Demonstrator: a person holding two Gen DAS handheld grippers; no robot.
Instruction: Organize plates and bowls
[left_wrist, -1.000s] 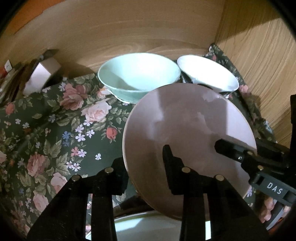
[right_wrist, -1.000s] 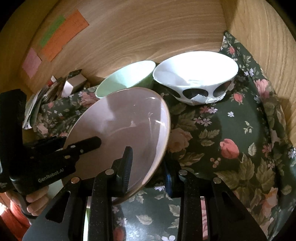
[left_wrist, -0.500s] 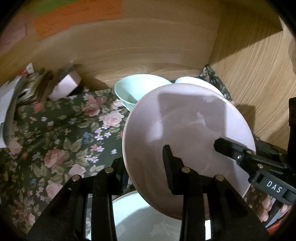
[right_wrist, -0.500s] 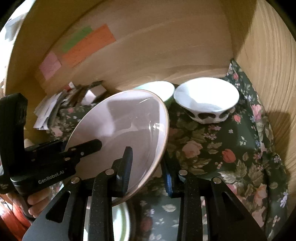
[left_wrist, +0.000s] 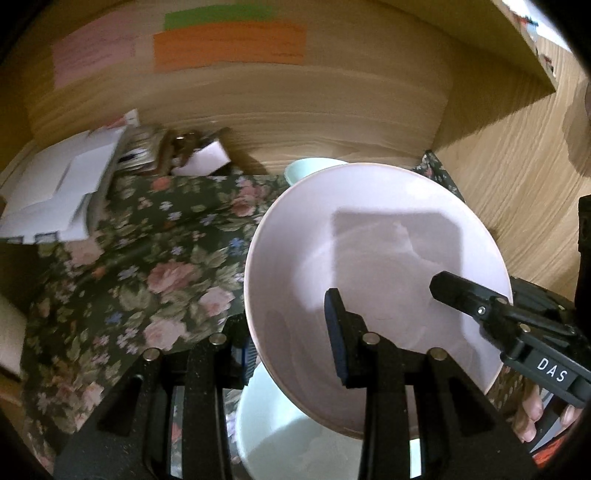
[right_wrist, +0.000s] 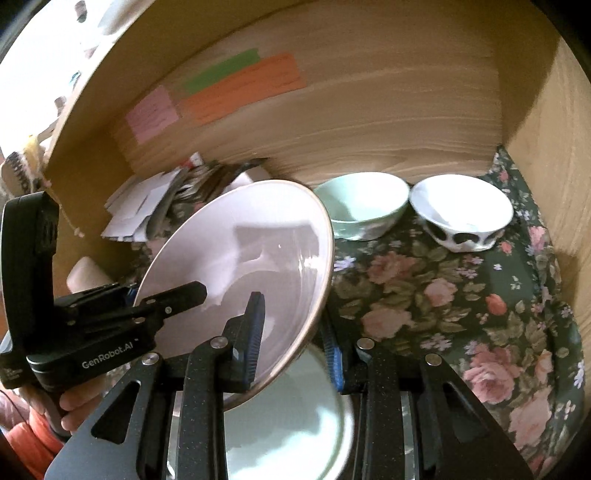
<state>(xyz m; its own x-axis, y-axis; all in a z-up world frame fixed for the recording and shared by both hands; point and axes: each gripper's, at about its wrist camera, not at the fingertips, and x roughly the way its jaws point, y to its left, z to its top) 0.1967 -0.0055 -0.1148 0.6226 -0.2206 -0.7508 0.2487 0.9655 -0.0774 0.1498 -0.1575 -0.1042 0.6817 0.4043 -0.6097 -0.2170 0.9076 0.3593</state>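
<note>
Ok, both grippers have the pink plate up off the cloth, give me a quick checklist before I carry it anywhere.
1. Left gripper shut on the pink plate rim: ok.
2. Right gripper shut on the opposite rim: ok.
3. Plate level: not ok, it tilts.
4. Plate clear of the pale dish beneath: ok.
5. Green bowl and white bowl upright at the back, apart from the plate: ok.
6. Bare floral cloth for setting down: ok.

Light wood-grain back wall (right_wrist: 369, 110), side panel (right_wrist: 554, 129) at right. Coloured paper notes (right_wrist: 240, 88) stuck on the back wall: pink, green, orange. Dark floral cloth (right_wrist: 461, 295) covers the surface. Paper clutter (left_wrist: 62, 188) at rear left. Warm, uneven light.
</note>
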